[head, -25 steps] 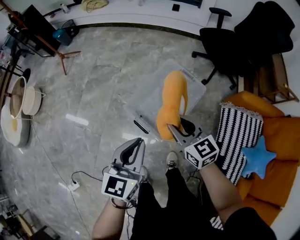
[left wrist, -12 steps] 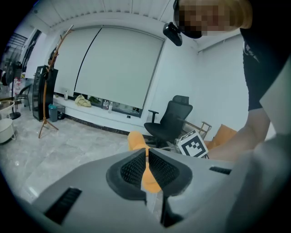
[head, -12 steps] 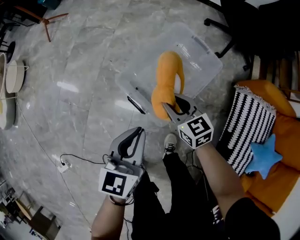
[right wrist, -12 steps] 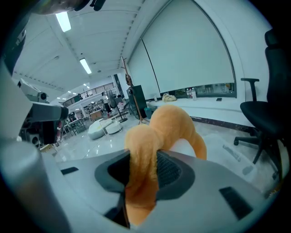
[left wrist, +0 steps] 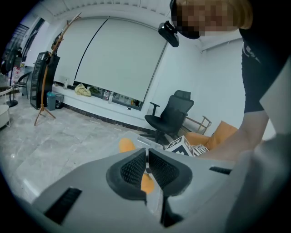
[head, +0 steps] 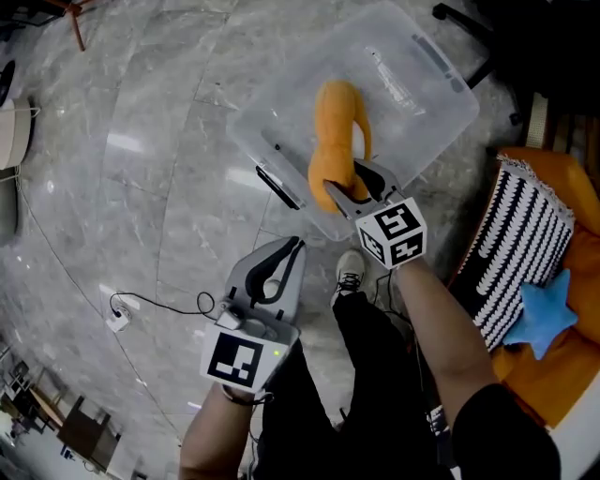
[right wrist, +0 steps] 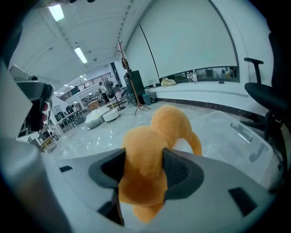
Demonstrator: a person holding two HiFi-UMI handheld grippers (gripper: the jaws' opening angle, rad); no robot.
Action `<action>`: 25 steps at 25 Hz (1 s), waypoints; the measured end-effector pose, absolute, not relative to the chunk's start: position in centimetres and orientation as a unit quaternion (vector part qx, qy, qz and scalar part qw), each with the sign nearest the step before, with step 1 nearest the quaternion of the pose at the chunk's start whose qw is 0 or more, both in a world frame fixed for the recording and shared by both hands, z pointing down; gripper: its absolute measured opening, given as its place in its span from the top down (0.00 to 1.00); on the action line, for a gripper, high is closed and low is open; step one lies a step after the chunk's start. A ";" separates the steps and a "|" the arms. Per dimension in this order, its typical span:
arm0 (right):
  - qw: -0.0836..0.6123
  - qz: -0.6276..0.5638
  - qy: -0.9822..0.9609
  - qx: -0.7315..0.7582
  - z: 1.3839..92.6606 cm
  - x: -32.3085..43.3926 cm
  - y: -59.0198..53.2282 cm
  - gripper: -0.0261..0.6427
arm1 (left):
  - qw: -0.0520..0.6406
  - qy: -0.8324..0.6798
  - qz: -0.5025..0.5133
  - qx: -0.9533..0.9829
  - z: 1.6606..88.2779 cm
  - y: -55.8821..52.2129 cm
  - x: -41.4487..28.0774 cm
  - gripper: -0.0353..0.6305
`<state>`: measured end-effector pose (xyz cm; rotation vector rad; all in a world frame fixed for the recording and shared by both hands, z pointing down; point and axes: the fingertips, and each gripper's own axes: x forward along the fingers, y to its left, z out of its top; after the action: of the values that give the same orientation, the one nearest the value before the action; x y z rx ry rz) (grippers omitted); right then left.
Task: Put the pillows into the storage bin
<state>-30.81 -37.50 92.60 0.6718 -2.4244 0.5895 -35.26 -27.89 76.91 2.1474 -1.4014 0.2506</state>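
Note:
A long orange pillow (head: 337,131) hangs inside the clear plastic storage bin (head: 427,56) on the floor. Its near end sits between the pads of my right gripper (head: 352,184) at the bin's near rim. In the right gripper view the plush (right wrist: 152,145) fills the gap of that gripper (right wrist: 143,169), whose jaws have just been opening, and both pads still touch it. My left gripper (head: 279,265) is shut and empty, short of the bin over the floor. A black-and-white striped pillow (head: 520,248) and a blue star pillow (head: 544,314) lie on the orange sofa (head: 562,375).
The person's legs and a shoe (head: 349,272) stand just before the bin. A white cable and power strip (head: 117,319) lie on the marble floor at the left. A black office chair (head: 473,19) stands behind the bin.
Both grippers have dropped lower. The orange pillow has gone down with the right gripper into the bin, and the right jaws stand wider around it. The left gripper stays shut.

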 end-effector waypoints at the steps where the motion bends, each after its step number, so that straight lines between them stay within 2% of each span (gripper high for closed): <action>1: 0.282 0.217 -0.899 0.253 93.4 -30.7 -37.4 0.57 | 0.281 -0.521 0.095 0.800 77.3 -27.7 -35.4 0.94; 3: 0.288 0.213 -0.897 0.259 94.1 -30.7 -37.2 0.55 | 0.284 -0.518 0.097 0.801 77.7 -27.4 -35.6 0.94; 4: 0.286 0.216 -0.896 0.261 94.2 -30.7 -37.0 0.49 | 0.285 -0.517 0.099 0.801 77.8 -27.3 -35.7 0.94; 5: 0.285 0.220 -0.895 0.263 94.0 -30.6 -36.8 0.48 | 0.287 -0.515 0.100 0.801 77.7 -27.2 -35.9 0.94; 11: 0.268 0.224 -0.895 0.279 89.9 -30.0 -36.1 0.48 | 0.269 -0.504 0.101 0.814 74.3 -27.6 -36.2 0.94; 17: 0.230 0.207 -0.902 0.300 81.6 -30.4 -35.7 0.48 | 0.240 -0.503 0.094 0.825 68.4 -27.4 -36.9 0.93; 20: 0.203 0.194 -0.908 0.310 76.0 -30.7 -35.1 0.47 | 0.225 -0.501 0.085 0.831 64.8 -27.0 -36.9 0.84; 25: 0.156 0.156 -0.919 0.327 65.1 -30.1 -33.6 0.47 | 0.185 -0.486 0.078 0.850 57.7 -26.0 -36.0 0.79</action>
<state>-30.06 -33.55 65.15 0.9372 -2.6307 0.4469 -35.99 -25.96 57.73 2.3962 -1.3700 0.2187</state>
